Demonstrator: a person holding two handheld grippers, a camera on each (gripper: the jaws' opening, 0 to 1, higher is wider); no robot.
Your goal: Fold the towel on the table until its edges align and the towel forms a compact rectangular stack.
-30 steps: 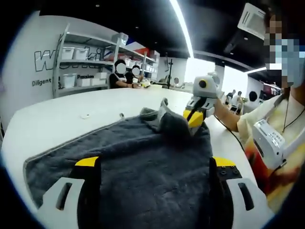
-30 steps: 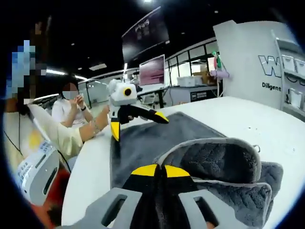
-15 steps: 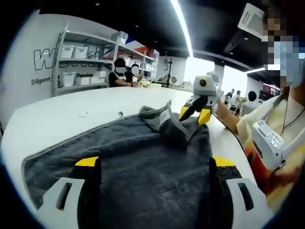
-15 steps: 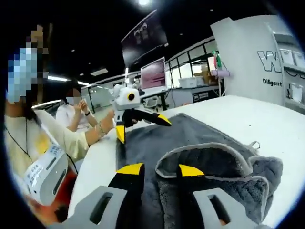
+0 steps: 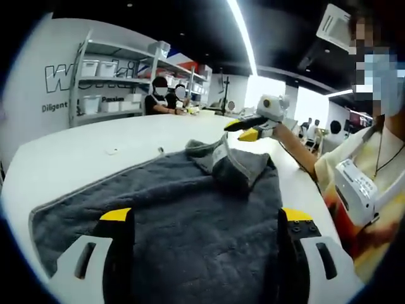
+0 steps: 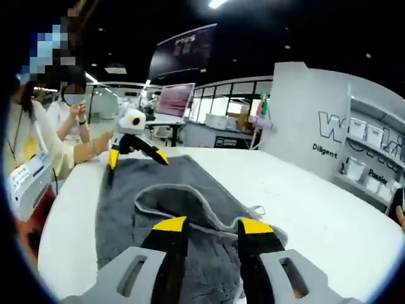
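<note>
The left hand-held gripper [image 5: 205, 231] is hovering spread over the grey towel [image 5: 177, 209] at frame bottom; the right hand-held gripper [image 6: 209, 225], spread too, is sitting above the folded corner on the surface [image 6: 316, 209], likely ready to regrip.

One grey towel [image 5: 190, 209] on one white table [image 5: 82, 158], spread ahead of the left gripper [image 5: 202, 225], one corner folded back at the far end. Two grippers: the left with two yellow-tipped jaws apart over the towel, the right gripper [image 6: 207, 226] with two jaws apart above the folded corner. One shelving rack [image 5: 114, 82] far left of the left gripper, holding maybe six white bins, blurry. Two seated people [image 5: 168, 98] past the table. One monitor [image 6: 176, 99] far beyond the right gripper. One long ceiling light strip [image 5: 243, 35].
</note>
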